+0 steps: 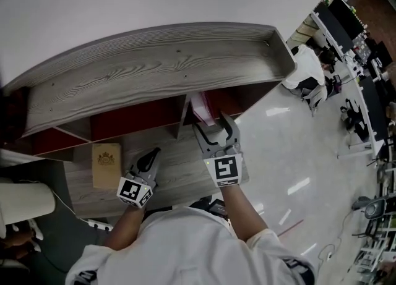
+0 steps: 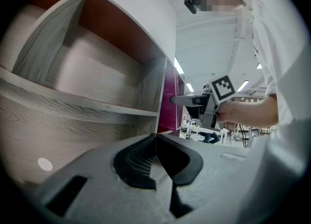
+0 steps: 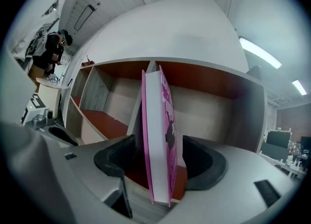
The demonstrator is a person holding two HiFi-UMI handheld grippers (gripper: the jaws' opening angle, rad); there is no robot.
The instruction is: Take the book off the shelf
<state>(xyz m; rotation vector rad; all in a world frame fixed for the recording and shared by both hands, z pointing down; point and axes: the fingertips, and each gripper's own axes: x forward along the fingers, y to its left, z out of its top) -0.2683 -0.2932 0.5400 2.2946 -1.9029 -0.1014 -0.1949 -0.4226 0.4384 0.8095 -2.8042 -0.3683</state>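
Observation:
A thin pink book (image 3: 158,135) stands upright in the right compartment of the grey wooden shelf (image 1: 154,67), against the divider. In the head view the book (image 1: 201,107) juts out under the shelf top. My right gripper (image 3: 160,157) is open around the book's front edge, one pad on each side with a gap to the covers. From the head view it (image 1: 213,124) reaches into that compartment. My left gripper (image 1: 148,157) is shut and holds nothing, low over the wooden ledge to the left. In the left gripper view its jaws (image 2: 155,145) meet, and the pink book (image 2: 170,104) shows beyond.
A tan book with a gold crest (image 1: 106,165) lies flat on the wooden ledge left of my left gripper. The shelf's left compartments (image 2: 97,72) hold nothing. A seated person (image 1: 306,70) and desks with monitors (image 1: 346,24) are far right. A white cylinder (image 1: 25,200) sits at lower left.

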